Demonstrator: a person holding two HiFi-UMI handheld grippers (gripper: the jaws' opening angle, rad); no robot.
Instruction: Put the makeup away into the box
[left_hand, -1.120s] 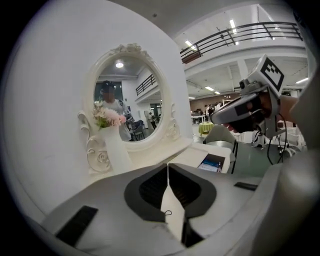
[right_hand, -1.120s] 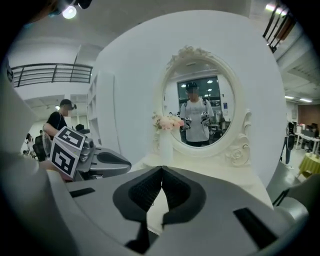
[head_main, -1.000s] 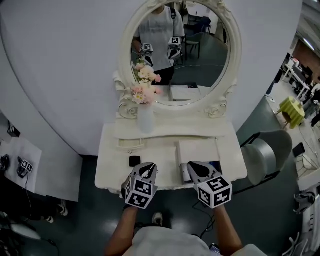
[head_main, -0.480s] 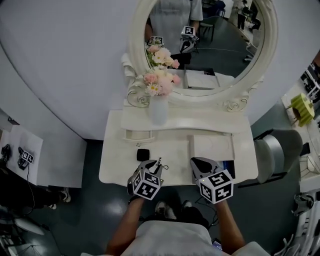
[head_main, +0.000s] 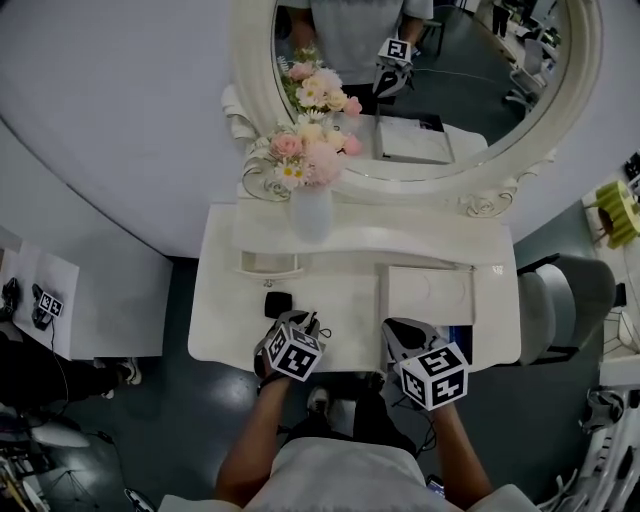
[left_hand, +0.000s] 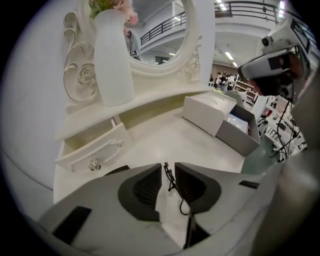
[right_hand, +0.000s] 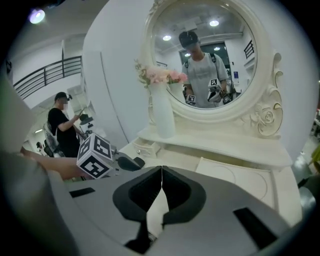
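A small black compact (head_main: 278, 303) lies on the white dressing table (head_main: 225, 320), just left of my left gripper (head_main: 303, 323). In the left gripper view the compact (left_hand: 116, 169) peeks over the left jaw. The jaws of the left gripper (left_hand: 168, 168) stand slightly apart; a thin black wire shows in the gap against the right jaw, and I cannot tell what it is. The box (head_main: 430, 295) sits at the table's right with its white lid up and its open grey tray (left_hand: 240, 132) beside it. My right gripper (head_main: 396, 330) hovers at the box's near left corner, shut and empty (right_hand: 161, 169).
A white vase (head_main: 311, 212) of pink flowers stands on the raised shelf under the oval mirror (head_main: 450, 90). A small drawer (head_main: 270, 263) is pulled open behind the compact. A grey chair (head_main: 565, 300) stands to the right of the table. A person (right_hand: 62, 120) stands at the far left.
Both grippers have come down toward the tabletop. The left one now sits close beside the black compact and tips more steeply downward. The head camera has moved in over the table.
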